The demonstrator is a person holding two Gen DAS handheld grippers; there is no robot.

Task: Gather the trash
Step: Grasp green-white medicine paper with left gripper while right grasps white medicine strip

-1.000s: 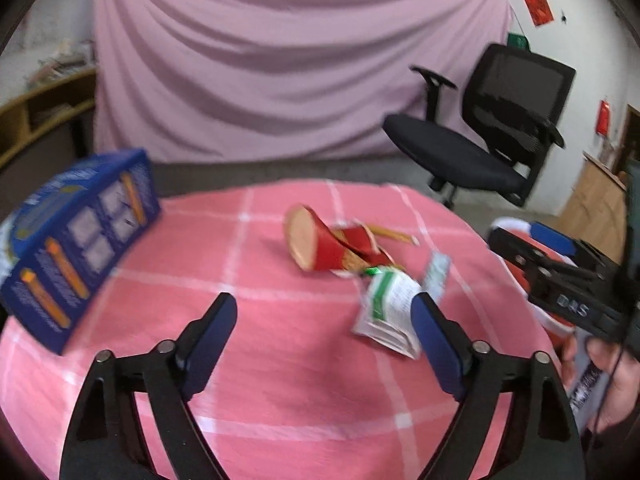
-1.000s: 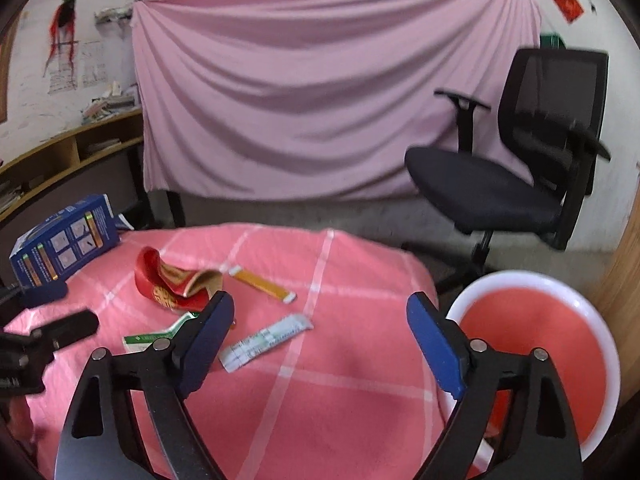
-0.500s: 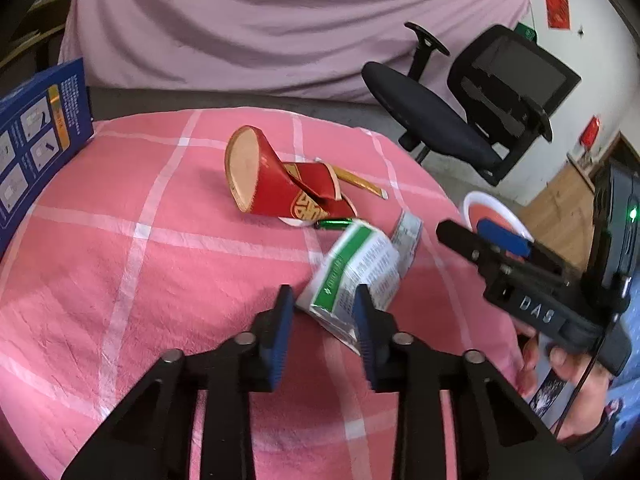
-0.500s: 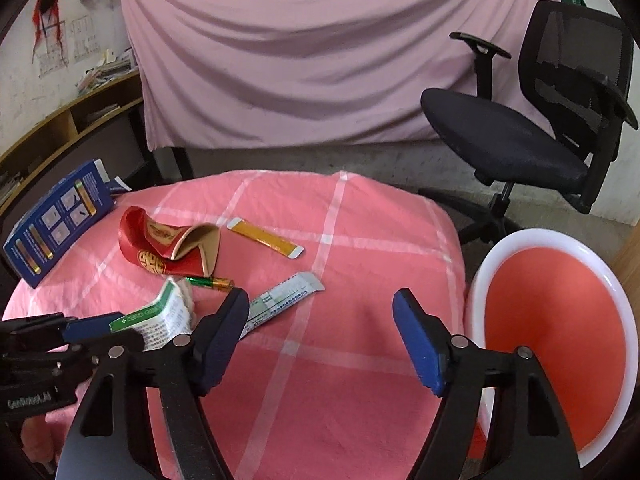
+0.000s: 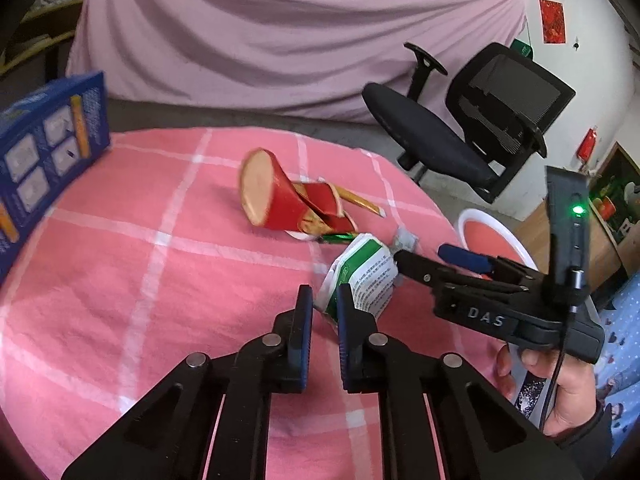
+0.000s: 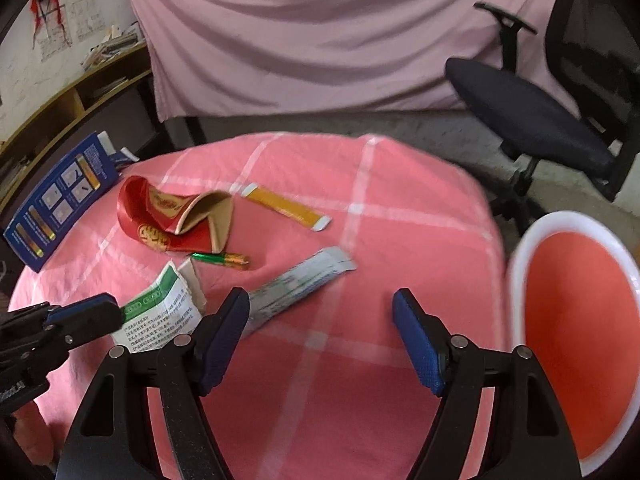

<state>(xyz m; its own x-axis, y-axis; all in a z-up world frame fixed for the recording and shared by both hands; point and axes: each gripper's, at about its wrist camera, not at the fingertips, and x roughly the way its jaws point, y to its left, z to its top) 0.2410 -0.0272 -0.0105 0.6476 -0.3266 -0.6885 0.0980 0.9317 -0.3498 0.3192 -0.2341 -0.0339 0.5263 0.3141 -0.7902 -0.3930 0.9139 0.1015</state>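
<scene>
Pink checked cloth covers the round counter (image 6: 400,208), and nearest me the left gripper (image 5: 324,312) has its blue pads pressed onto the lower edge of a green-and-white carton wrapper (image 5: 362,276), which looks tipped up off the cloth in its pinch. The right gripper (image 6: 320,336) hangs alongside with its fingers spread wide and nothing between them, its left pad just beside a long silvery sachet (image 6: 298,286) lying flat. A little further in sit a green foil-wrapped stick (image 6: 220,258), a crumpled red paper cup (image 6: 172,220) on its side, and an orange strip (image 6: 286,206); a blue box (image 6: 60,200) leans at the far left edge. Off the right side of the counter stands the white-rimmed red bin (image 6: 576,340), open and near. Beyond are a black office chair (image 5: 472,120) and a pink drape (image 5: 280,32). I judge the wrapper pickup is the step in hand, with most litter still out. The next move would call for lifting it clear, carrying it rightward over the bin's rim without clipping the other gripper, then letting go; a thin edge grip may slip.
</scene>
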